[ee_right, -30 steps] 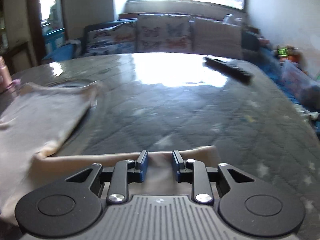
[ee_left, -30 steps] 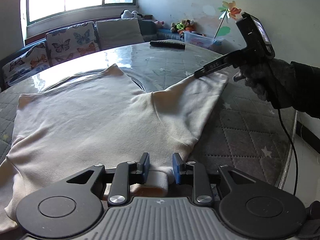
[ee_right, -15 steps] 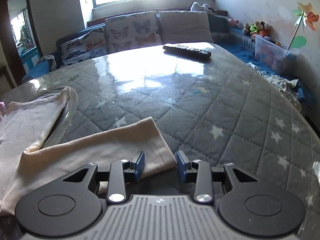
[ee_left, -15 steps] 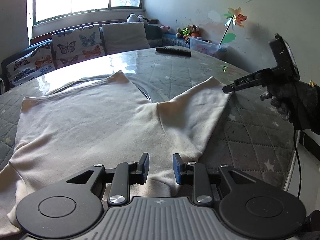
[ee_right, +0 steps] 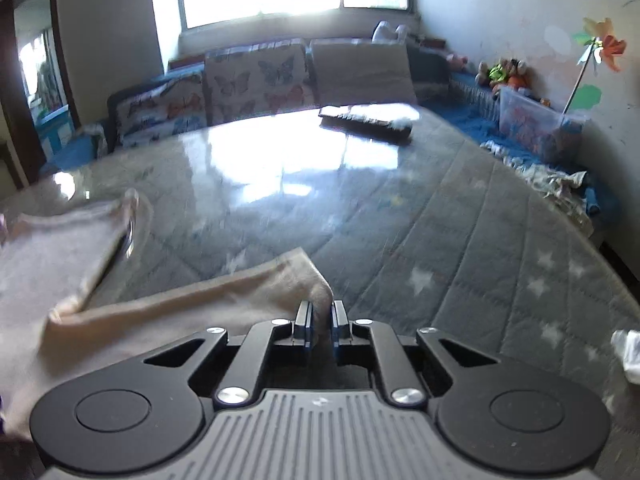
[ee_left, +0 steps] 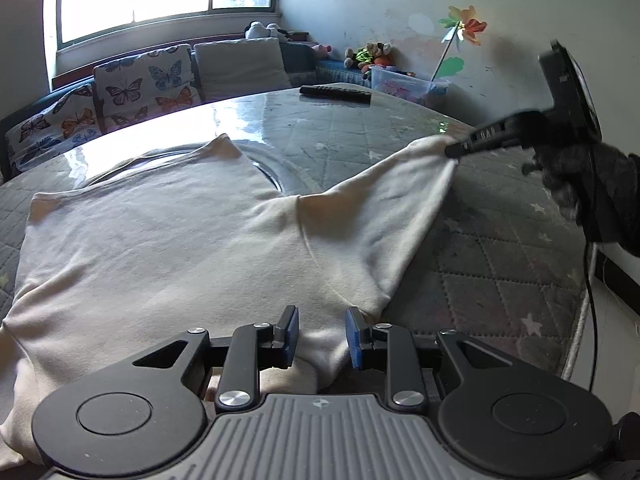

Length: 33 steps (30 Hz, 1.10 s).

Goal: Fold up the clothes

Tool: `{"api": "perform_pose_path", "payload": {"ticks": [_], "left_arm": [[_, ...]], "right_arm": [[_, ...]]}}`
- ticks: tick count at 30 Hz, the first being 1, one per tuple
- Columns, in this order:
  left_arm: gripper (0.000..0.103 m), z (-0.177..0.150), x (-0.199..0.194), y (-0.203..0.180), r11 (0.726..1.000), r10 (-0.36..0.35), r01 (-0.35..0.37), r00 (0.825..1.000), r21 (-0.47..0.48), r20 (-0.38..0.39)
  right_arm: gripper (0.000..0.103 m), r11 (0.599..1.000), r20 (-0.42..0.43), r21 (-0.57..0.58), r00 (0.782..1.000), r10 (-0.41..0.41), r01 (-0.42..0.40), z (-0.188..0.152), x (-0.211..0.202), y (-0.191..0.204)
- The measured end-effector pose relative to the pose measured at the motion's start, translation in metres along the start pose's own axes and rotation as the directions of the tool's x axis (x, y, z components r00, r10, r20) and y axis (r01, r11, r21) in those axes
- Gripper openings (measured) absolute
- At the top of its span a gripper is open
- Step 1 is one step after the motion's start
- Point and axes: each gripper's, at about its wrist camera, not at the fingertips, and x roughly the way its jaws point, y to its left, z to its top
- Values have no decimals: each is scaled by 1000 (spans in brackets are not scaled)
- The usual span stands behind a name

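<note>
Gripping the cuff end of the sleeve, the right gripper (ee_right: 319, 322) has its blue-padded fingers (ee_right: 303, 320) drawn nearly together, with a fold of cream fabric pinched between them. In the left wrist view the same tool shows at far right (ee_left: 454, 152), held by a hand in a dark knitted glove (ee_left: 572, 176), with the sleeve end raised slightly off the surface. Judged purpose: the sleeve is held by its tip so it can be carried over the body of the garment as a first fold.

The cream long-sleeved cotton shirt (ee_left: 160, 240) lies spread flat on the grey quilted star-patterned table cover (ee_left: 500, 264), body to the left and centre, the gripped sleeve running out to the far right. The left gripper (ee_left: 322, 334) sits at the near edge of the shirt, fingers (ee_left: 290, 334) set well apart, cloth lying in the gap but not clamped. Judged purpose: it waits at the near edge, close to where the gripped sleeve joins the body, possibly to anchor the shirt while the sleeve moves.

A black remote control (ee_left: 336, 94) lies at the far side of the table, well apart from the shirt.

Writing: pale lettering on the right gripper's finger arm in the left wrist view, too blurred to read. No other legible labels.
</note>
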Motion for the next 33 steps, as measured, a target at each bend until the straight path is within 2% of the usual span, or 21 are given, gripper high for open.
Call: {"api": "perform_pose_path", "payload": {"ticks": [8,13,18,21,26,30,33], "left_arm": [[28,6,-5,4,1000,16,-16,1000,-5,26],[28,9,3,4,1000,8,-8,1000,-1,23],[28,2,-3,7,1000,8,-8,999,-10,34],[34,-2,-12,11,1000,13,-12,999,-23,52],[40,-16,-39,31,996,69,-63,994,-65,83],[44,-32,-64,56,983,141,-128,986,-129,95],[46,-44,-77,70,970,184,-167,979,-175,91]], "right_arm": [[8,1000,-38,22,999,3,-2,-10,11,-4],[8,999,27,-1,999,40,-40,11,-16,5],[8,988,103,-103,986,128,-117,38,-55,42],[8,970,129,-173,973,192,-169,50,-75,71],[8,911,133,-305,935,329,-277,62,-97,137],[8,842,83,-403,902,424,-359,58,-96,195],[8,797,30,-448,884,467,-405,52,-87,231]]}}
